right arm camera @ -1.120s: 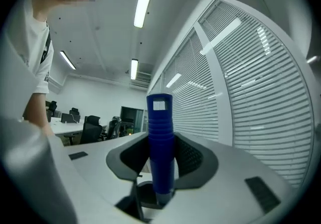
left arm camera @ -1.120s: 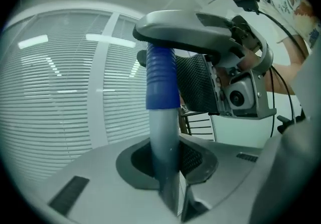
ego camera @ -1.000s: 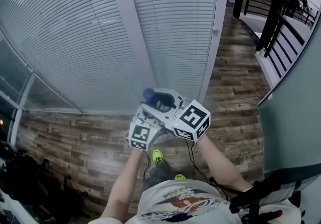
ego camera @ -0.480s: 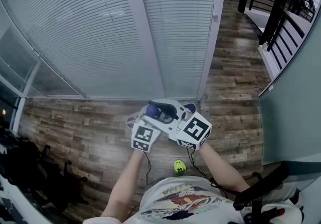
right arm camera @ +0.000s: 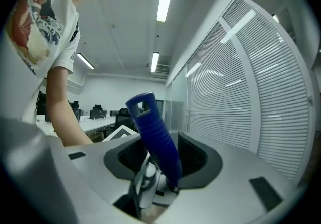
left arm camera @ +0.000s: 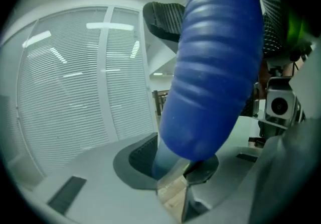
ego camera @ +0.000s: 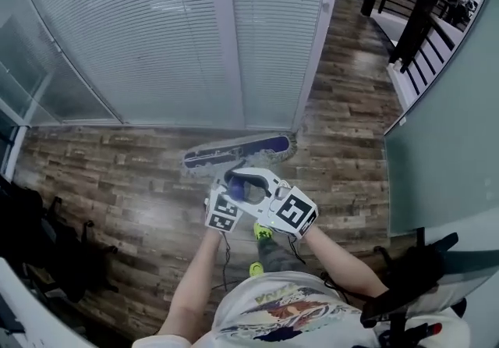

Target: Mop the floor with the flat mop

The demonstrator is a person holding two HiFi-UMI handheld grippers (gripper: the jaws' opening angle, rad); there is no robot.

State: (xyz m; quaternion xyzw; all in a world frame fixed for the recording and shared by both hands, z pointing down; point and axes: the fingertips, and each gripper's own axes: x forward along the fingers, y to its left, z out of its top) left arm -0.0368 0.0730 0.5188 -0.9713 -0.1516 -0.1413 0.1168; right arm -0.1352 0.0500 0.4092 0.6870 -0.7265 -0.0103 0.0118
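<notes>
Blue mop handle [left arm camera: 215, 67] clamped tight in our left gripper [left arm camera: 173, 160] to drive stroke. Our right gripper [right arm camera: 155, 168], jaws just been opening, rings same handle loosely, likely only guiding. Mop head [ego camera: 238, 153] flat on wooden floor [ego camera: 117, 182], just ahead of both grippers.

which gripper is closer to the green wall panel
Right. The right gripper is on the green wall panel's side of the mop handle; its jaws have just been opening around it. The left gripper grips it from the far side.
</notes>
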